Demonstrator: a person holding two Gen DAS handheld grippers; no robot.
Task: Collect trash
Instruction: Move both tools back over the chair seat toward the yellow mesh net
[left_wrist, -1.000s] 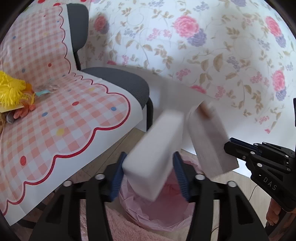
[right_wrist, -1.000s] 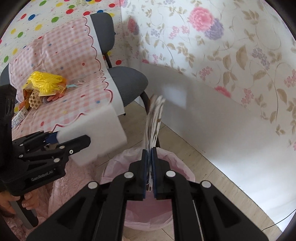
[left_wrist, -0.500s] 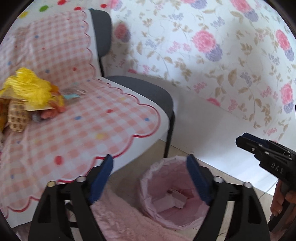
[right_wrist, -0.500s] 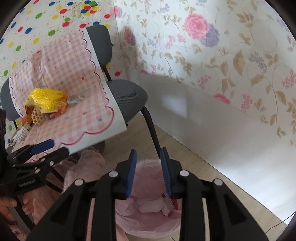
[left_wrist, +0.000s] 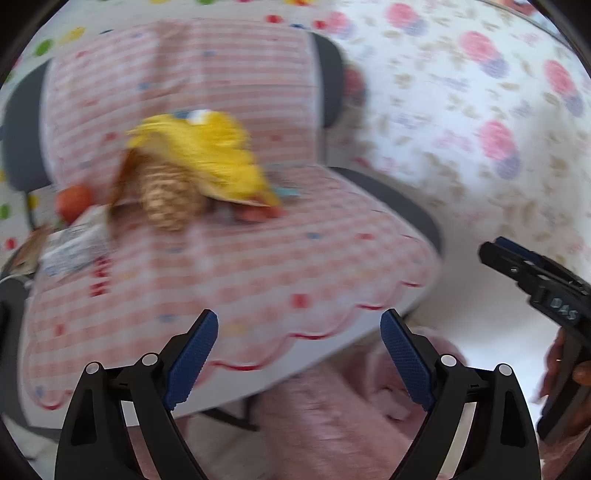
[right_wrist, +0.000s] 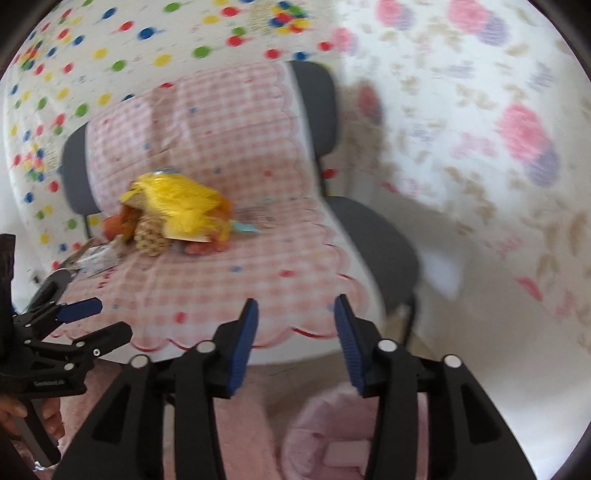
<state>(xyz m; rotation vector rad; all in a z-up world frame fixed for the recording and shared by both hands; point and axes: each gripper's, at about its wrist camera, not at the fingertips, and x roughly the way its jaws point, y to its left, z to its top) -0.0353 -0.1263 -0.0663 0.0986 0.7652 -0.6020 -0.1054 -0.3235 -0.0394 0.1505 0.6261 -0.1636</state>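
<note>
Both views are smeared by motion blur, so fine detail is lost. The chair (left_wrist: 388, 199), draped in a pink checked cloth (left_wrist: 258, 266), is taken as the landmark. On its seat, toward the backrest, a heap of trash (left_wrist: 199, 166) is seen: a yellow crinkled bag on top, a tan netted item under it, orange pieces at its edges and pale wrappers at the seat's left edge; what each item is cannot be made out.

The left gripper (left_wrist: 299, 354) is held before the seat's front edge, its jaws wide and opening, with nothing between them. The right gripper (right_wrist: 295, 343) is likewise held before the front edge, its jaws about half apart and opening, and empty.

Below the seat's front edge, the pink-lined bin (right_wrist: 332, 435) is largely hidden behind the right gripper's fingers and cut off by the frame; pale scraps can be glimpsed inside it. Beside the bin, a pink fluffy mat (left_wrist: 332, 417) is partly seen. Only fingertips of the hands are visible at the frame edges.
</note>
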